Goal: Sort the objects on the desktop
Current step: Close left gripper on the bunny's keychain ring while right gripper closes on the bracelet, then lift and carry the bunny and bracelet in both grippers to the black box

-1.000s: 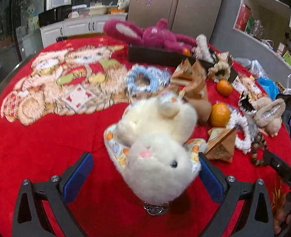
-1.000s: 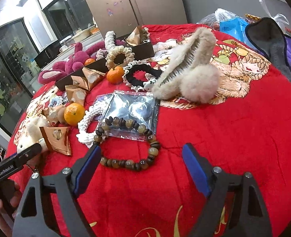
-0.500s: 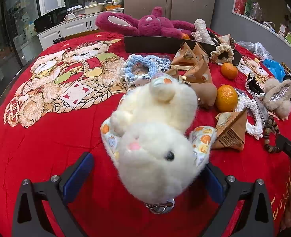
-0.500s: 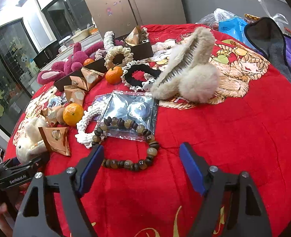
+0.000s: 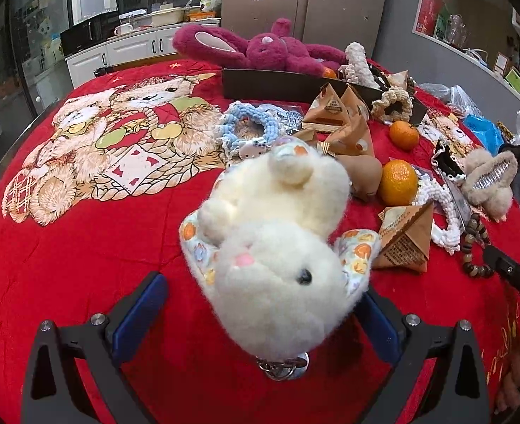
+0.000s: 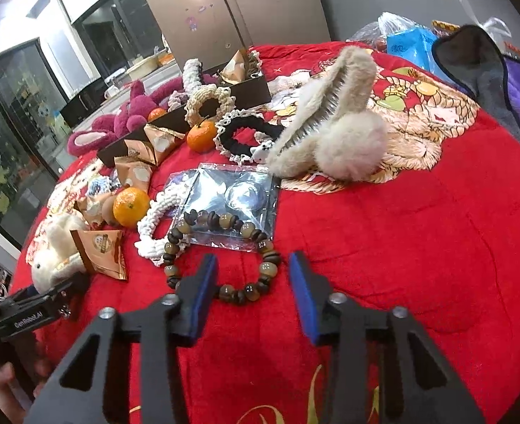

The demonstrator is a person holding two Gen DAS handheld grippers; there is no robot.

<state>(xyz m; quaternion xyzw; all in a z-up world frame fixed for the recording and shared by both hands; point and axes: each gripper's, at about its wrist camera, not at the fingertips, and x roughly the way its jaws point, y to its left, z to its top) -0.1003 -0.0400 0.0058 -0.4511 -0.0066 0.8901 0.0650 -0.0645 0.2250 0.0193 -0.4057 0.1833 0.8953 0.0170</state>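
Observation:
A white plush rabbit keychain (image 5: 277, 247) lies on the red cloth between the wide-open jaws of my left gripper (image 5: 260, 304); neither pad touches it visibly. It also shows in the right wrist view (image 6: 55, 251). My right gripper (image 6: 252, 282) is partly closed, its blue pads standing either side of the near arc of a brown bead bracelet (image 6: 221, 251), gripping nothing. A dark tray (image 5: 295, 83) at the back holds a magenta plush (image 5: 260, 47) and scrunchies.
On the red cloth lie two oranges (image 5: 397, 182), brown triangular packets (image 5: 404, 240), a white knitted scrunchie (image 6: 154, 222), a silver foil bag (image 6: 235, 208), a furry hair claw (image 6: 334, 134), a black scrunchie (image 6: 249, 134) and a blue scrunchie (image 5: 249, 130). Purple-grey cloth (image 6: 500, 70) lies at far right.
My left gripper has pushed in so the rabbit fills more of its view. My right gripper has narrowed its jaws and moved forward over the bracelet's near arc.

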